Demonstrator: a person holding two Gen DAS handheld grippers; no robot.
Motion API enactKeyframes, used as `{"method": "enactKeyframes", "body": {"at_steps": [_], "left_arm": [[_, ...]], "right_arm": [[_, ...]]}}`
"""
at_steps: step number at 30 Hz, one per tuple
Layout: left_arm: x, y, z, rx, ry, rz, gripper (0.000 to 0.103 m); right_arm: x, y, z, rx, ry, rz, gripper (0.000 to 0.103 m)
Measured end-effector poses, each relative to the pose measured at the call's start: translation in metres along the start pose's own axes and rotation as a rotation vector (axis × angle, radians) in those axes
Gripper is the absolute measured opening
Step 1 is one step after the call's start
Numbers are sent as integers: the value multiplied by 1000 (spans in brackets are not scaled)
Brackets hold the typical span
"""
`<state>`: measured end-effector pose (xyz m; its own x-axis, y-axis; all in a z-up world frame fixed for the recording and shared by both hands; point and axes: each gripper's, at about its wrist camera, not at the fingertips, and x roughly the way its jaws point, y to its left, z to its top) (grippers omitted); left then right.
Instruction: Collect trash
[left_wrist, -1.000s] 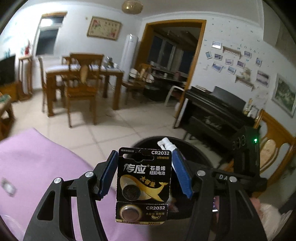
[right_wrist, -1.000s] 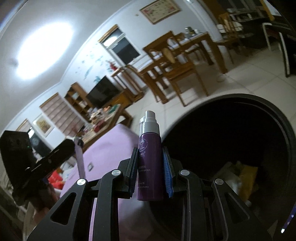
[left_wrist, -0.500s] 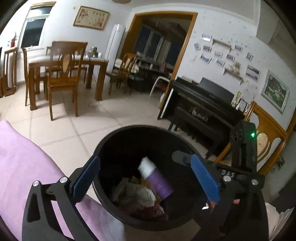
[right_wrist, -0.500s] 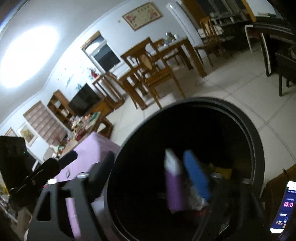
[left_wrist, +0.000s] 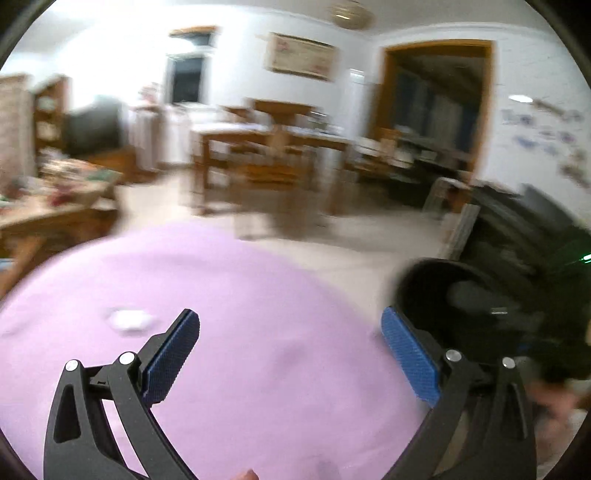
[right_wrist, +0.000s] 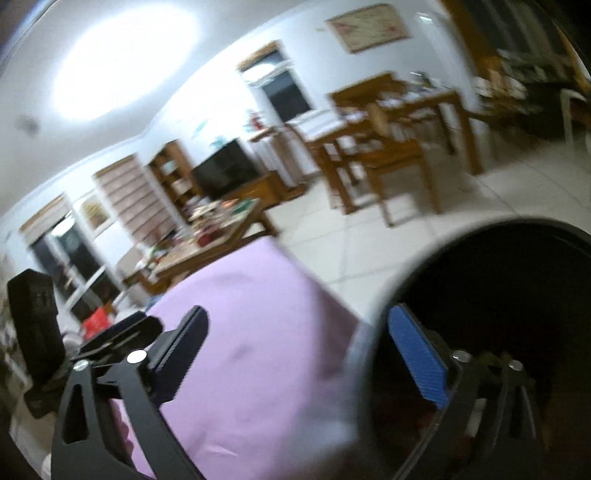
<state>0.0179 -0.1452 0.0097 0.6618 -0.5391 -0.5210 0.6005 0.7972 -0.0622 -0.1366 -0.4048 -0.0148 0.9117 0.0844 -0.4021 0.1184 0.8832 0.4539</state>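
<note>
My left gripper is open and empty above the purple-covered table. A small white scrap lies on the cloth to its left, blurred. The black trash bin stands off the table's right edge. My right gripper is open and empty, straddling the table's edge and the black bin. The bin's inside is dark; its contents are hard to make out. The other gripper shows at the left of the right wrist view.
Both views are motion-blurred. Beyond the table is tiled floor, a wooden dining table with chairs, a cluttered low table at the left, and a dark piano at the right.
Both grippers opened over the bin; the battery card and the purple spray bottle dropped in. Both grippers have since swung left, back toward the purple table.
</note>
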Motion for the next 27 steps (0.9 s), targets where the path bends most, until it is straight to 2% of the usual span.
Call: {"method": "enactKeyframes", "body": {"at_steps": [4, 8, 11, 13, 16, 18, 21, 27], "left_arm": [[-36, 59, -13, -53, -70, 288, 98], [-64, 99, -22, -92, -116, 440, 98], [-73, 122, -25, -131, -115, 518, 98], [-75, 133, -24, -152, -117, 551, 98], [-77, 146, -22, -196, -130, 549, 98], [-74, 151, -21, -207, -130, 566, 98], [-70, 157, -18, -214, -121, 599, 98], [-67, 161, -29, -240, -117, 569, 98]], "right_arm": [[39, 77, -1, -129, -9, 87, 98], [75, 137, -4, -198, -6, 137, 98], [95, 179, -8, -244, -45, 183, 98], [105, 201, -16, -277, -92, 187, 98], [120, 221, -24, -344, -127, 117, 98], [123, 228, -34, -393, -116, 64, 98], [125, 228, -35, -376, -123, 93, 98], [121, 212, -39, -356, -135, 103, 98]]}}
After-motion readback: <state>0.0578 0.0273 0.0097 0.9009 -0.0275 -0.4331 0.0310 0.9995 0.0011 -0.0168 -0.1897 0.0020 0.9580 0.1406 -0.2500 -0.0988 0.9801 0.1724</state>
